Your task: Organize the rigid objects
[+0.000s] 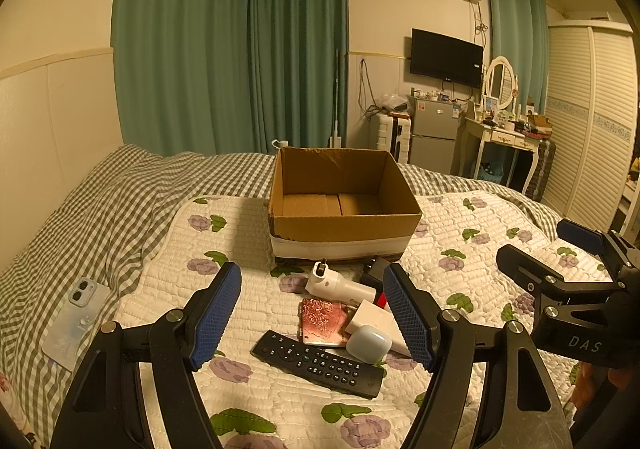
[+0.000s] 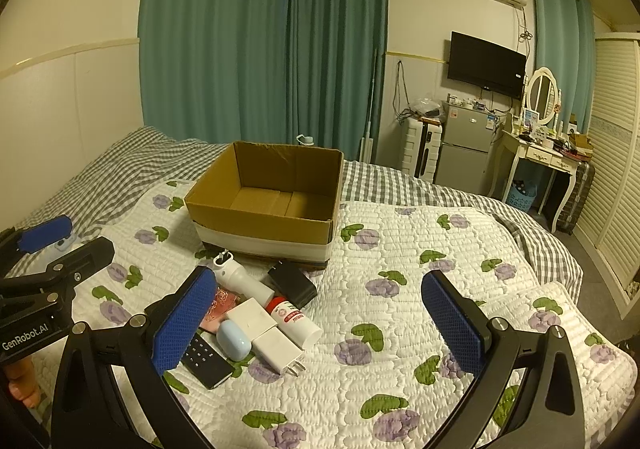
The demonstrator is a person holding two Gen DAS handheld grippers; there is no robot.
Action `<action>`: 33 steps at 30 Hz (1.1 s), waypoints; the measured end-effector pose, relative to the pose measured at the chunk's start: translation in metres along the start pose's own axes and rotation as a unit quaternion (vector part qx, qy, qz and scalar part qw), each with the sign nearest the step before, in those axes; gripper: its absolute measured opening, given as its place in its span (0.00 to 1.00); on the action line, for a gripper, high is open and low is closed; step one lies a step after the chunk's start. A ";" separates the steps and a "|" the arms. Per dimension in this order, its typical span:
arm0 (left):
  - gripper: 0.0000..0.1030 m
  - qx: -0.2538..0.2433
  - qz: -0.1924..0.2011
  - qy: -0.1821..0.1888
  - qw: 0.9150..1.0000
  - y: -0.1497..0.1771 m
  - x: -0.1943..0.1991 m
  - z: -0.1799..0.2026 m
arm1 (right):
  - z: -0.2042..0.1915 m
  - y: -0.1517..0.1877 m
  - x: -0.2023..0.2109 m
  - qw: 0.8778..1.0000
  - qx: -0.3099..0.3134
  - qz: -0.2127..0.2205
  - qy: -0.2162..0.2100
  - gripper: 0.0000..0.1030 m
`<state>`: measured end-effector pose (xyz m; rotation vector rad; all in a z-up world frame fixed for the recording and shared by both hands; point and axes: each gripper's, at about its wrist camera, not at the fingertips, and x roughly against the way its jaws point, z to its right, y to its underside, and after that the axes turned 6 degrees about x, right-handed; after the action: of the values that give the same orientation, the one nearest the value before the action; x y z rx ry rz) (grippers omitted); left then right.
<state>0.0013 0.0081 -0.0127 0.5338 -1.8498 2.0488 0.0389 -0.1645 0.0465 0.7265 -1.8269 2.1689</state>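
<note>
An open, empty cardboard box (image 1: 344, 225) (image 2: 264, 227) stands on the floral quilt. In front of it lies a pile: a black remote (image 1: 318, 365) (image 2: 206, 363), a pale blue earbud case (image 1: 368, 344) (image 2: 234, 339), a white charger (image 2: 264, 333) (image 1: 370, 317), a pink floral card (image 1: 322, 323), a white cylindrical device (image 1: 340, 283) (image 2: 240, 277), a black adapter (image 2: 292, 283) and a red-capped white bottle (image 2: 294, 319). My left gripper (image 1: 312, 319) is open above the pile. My right gripper (image 2: 316, 327) is open, right of the pile.
A phone in a clear case (image 1: 76, 323) lies on the checked sheet at the left. The right gripper's body (image 1: 572, 289) shows in the left wrist view. A fridge (image 2: 464, 147), dressing table (image 2: 540, 157) and wardrobe (image 2: 616, 169) stand beyond the bed.
</note>
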 end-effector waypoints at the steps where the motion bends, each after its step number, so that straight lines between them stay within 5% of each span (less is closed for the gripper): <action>1: 0.74 0.000 0.000 0.000 1.000 0.001 0.000 0.000 | 0.000 0.000 0.000 1.000 0.001 0.000 0.000 1.00; 23: 0.74 0.000 -0.027 -0.007 1.000 0.009 -0.015 0.004 | 0.006 -0.001 -0.010 1.000 0.026 -0.006 -0.011 1.00; 33: 0.74 -0.028 -0.137 -0.012 0.990 0.048 -0.078 0.026 | 0.015 0.019 -0.073 0.991 0.067 -0.093 -0.062 1.00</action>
<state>0.0485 -0.0218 -0.0898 0.7544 -1.7323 1.8113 0.0959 -0.1720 -0.0044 1.0372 -1.6059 2.1828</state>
